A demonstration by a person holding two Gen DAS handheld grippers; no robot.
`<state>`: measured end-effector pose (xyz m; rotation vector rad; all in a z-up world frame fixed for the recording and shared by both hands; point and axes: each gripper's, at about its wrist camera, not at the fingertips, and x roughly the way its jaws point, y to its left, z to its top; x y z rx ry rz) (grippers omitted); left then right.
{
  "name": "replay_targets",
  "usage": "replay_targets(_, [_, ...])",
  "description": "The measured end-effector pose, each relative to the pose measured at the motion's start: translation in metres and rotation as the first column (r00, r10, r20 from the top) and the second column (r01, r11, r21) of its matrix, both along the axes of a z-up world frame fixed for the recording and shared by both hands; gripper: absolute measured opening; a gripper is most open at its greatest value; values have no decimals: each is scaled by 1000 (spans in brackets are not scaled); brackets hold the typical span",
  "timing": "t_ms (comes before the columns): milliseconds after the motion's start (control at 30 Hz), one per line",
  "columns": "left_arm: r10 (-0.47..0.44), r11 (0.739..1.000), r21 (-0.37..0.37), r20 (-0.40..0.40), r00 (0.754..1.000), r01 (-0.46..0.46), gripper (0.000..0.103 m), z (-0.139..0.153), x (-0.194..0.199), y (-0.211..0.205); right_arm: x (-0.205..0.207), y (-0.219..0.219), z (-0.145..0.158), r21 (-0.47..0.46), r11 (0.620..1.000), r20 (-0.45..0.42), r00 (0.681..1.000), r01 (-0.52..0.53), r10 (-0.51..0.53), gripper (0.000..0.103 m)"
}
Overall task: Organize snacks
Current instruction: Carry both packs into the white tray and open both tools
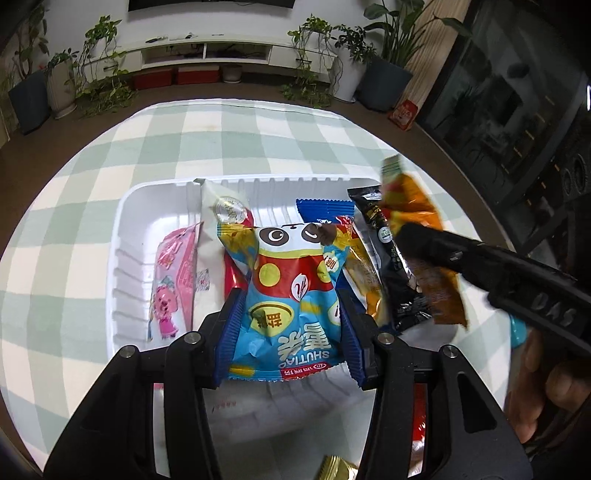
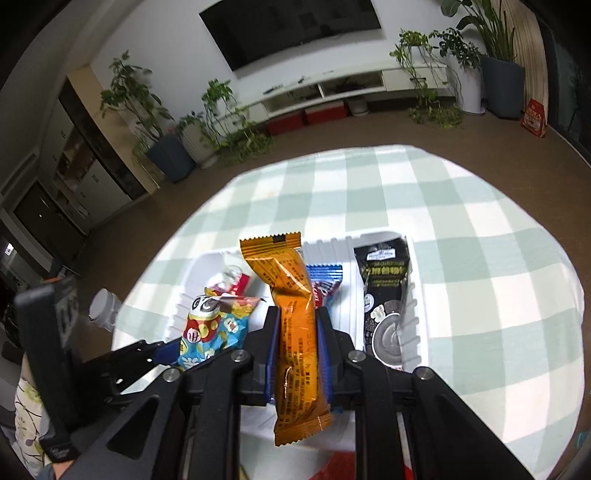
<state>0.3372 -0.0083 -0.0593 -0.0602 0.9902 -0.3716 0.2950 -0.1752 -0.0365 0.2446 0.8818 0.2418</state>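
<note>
With several packets already lying in the white tray [image 1: 125, 206], I have my left gripper [image 1: 291, 314] clamping the panda snack bag [image 1: 291, 295] and my right gripper [image 2: 297, 339] pinching the orange bar [image 2: 295, 314], both above the tray at frame centre, yet to be placed.

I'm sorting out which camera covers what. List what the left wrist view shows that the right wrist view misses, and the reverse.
Left wrist only: a pink snack packet lying in the white tray, and a gold wrapper at the bottom edge.

Right wrist only: the wall-mounted television in full.

Both: the left claw shut on the panda snack bag, the right claw shut on the orange packet, and the black packet.
</note>
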Motion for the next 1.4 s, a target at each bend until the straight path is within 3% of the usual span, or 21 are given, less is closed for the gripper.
replay_targets(367, [-31,998,47,8,999,30,49,-10,12,-17,19,-2,-31,-83,996,-40,999,20,-23,21])
replay_targets(600, [-53,996,71,17,998,52,56,-9,9,-21,23,-5,-40,-71,997,-67,997,28,-33,24])
replay_targets(733, [-62,995,74,22,998,60,65,-8,7,-22,25,-6,-41,-67,997,-66,997,28,-33,24])
replay_targets(1133, [-49,997,53,40,998,46,70,-2,-1,-15,24,-8,-42,-57,998,-60,998,25,-28,32])
replay_targets(1200, [-38,998,48,46,998,36,74,2,-3,-12,23,-8,-41,-56,998,-52,998,25,-28,35])
replay_targets(1300, [-23,999,33,65,998,21,80,10,-8,-8,20,-8,-36,-47,998,-36,999,30,-31,49])
replay_targets(1367, [-14,1000,22,88,996,12,94,18,-13,-5,16,-10,-31,-33,999,-27,999,40,-41,61])
replay_targets(1400, [-10,1000,15,98,995,9,95,23,-16,-3,14,-13,-27,-18,999,-19,999,46,-46,66])
